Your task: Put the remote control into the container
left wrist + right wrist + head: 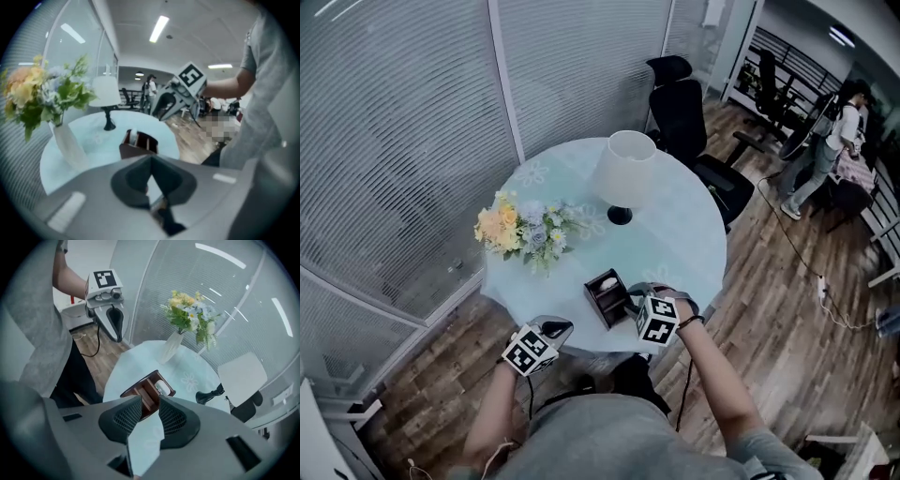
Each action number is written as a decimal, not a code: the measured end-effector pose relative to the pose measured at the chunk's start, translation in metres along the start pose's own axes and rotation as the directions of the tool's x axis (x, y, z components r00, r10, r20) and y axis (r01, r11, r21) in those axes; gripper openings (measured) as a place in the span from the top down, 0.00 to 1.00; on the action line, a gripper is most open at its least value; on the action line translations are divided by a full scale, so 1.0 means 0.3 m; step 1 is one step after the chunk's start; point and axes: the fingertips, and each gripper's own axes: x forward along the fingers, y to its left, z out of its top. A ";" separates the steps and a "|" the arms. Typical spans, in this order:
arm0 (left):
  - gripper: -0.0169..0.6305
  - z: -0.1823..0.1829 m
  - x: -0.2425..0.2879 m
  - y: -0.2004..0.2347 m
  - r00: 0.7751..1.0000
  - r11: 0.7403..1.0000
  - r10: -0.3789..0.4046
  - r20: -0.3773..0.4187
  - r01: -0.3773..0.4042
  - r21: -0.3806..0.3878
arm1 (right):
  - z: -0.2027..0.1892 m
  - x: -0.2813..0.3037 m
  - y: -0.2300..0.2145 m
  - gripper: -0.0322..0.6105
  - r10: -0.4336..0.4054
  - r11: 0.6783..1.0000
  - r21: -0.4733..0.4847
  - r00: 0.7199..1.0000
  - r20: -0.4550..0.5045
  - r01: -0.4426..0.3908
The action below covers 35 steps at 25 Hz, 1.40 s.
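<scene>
A dark brown wooden container [602, 305] stands near the front edge of the round table [684, 234]. A white remote control [607, 280] stands inside it, in a far compartment [162, 386]. My right gripper [636, 293] hovers just right of the container, its jaws open with only tablecloth showing between them [150, 405]. My left gripper [559, 329] is at the table's front edge, left of the container, shut and holding nothing [151, 161]. In the left gripper view the container [138, 143] sits just ahead, with the remote [133, 136] poking out of it.
A white table lamp [625, 173] stands at the table's middle. A vase of flowers [525, 228] stands on its left side. A black office chair [689, 117] is behind the table. A person [825, 141] stands far right. A glass wall with blinds [412, 141] runs along the left.
</scene>
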 end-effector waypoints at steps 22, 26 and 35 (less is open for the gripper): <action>0.98 0.221 0.109 -0.145 0.995 0.966 -0.098 -0.002 0.096 0.240 | -0.016 -0.167 0.148 0.92 -0.131 0.917 0.399 0.950 0.285 0.007; 0.98 0.223 0.102 -0.150 0.995 0.965 -0.095 -0.004 0.093 0.246 | -0.009 -0.159 0.145 0.92 -0.142 0.899 0.437 0.935 0.325 -0.016; 0.98 0.223 0.110 -0.148 0.995 0.960 -0.100 -0.004 0.098 0.261 | 0.026 -0.168 0.129 0.92 -0.156 0.895 0.445 0.926 0.345 -0.015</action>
